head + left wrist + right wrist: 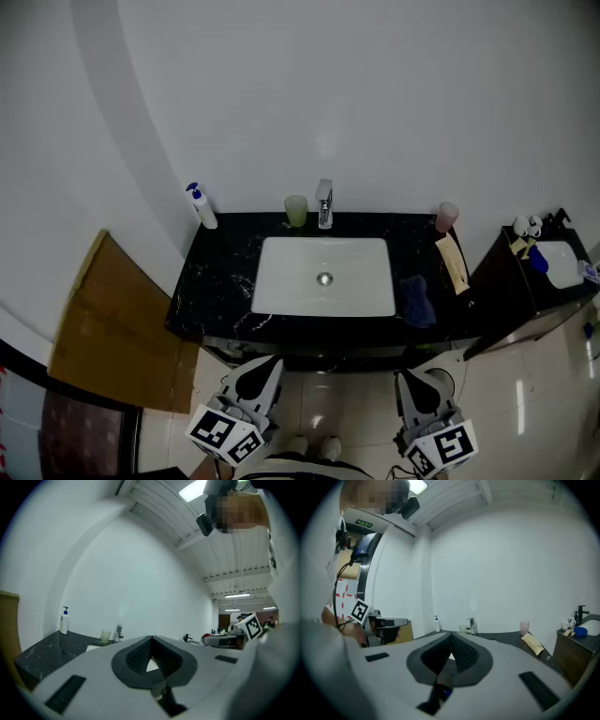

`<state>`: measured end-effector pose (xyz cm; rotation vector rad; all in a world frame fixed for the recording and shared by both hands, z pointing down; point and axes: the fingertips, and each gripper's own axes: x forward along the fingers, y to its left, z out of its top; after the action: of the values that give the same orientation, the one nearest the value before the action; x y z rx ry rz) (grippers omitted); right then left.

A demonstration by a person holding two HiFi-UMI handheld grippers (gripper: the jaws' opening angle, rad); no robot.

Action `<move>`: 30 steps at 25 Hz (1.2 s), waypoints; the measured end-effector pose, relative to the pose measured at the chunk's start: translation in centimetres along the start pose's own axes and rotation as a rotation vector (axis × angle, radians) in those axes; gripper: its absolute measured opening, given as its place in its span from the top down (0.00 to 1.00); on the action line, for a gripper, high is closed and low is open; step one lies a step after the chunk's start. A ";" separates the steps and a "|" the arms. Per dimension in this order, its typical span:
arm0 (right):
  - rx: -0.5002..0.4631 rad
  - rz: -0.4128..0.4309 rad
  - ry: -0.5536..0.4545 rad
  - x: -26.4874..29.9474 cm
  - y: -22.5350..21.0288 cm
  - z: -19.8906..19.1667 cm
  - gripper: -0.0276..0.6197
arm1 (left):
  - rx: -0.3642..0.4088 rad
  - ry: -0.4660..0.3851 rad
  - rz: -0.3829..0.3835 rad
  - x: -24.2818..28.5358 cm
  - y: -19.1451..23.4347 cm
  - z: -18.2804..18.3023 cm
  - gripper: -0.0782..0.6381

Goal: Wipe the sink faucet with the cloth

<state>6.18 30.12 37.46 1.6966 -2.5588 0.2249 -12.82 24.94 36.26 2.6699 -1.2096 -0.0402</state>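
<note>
The chrome faucet (323, 203) stands at the back of a white sink (281, 291) set in a black marble counter. A dark blue cloth (417, 300) lies crumpled on the counter, right of the basin. Both grippers hang low in front of the counter, apart from everything on it. My left gripper (265, 363) is shut with nothing in it, and my right gripper (413, 377) is shut and empty too. In the left gripper view the jaw tips (152, 638) meet, with the faucet (118, 633) far ahead on the left. The right gripper view shows closed tips (451, 635) and the faucet (471, 625) beyond.
A soap bottle (201, 206) and a green cup (296, 210) stand left of the faucet. A pink cup (446, 217) and a tan packet (453, 263) sit at the counter's right end. A lower cabinet (511, 281) adjoins on the right, and cardboard (112, 328) leans on the left.
</note>
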 end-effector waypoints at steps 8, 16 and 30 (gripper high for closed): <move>-0.001 0.030 0.022 0.8 -2.2 -1.3 0.96 | -0.003 0.003 0.044 1.6 0.5 -0.8 0.89; 0.018 0.040 0.043 3.6 -4.5 -2.0 0.96 | -0.013 0.015 0.058 4.7 2.7 -0.9 0.89; 0.027 -0.063 0.038 14.2 -7.5 0.0 0.96 | -0.037 0.026 -0.090 14.7 11.1 0.4 0.89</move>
<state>7.57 14.34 40.03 1.7615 -2.4815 0.2868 -11.33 6.78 39.00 2.6827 -1.0707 -0.0417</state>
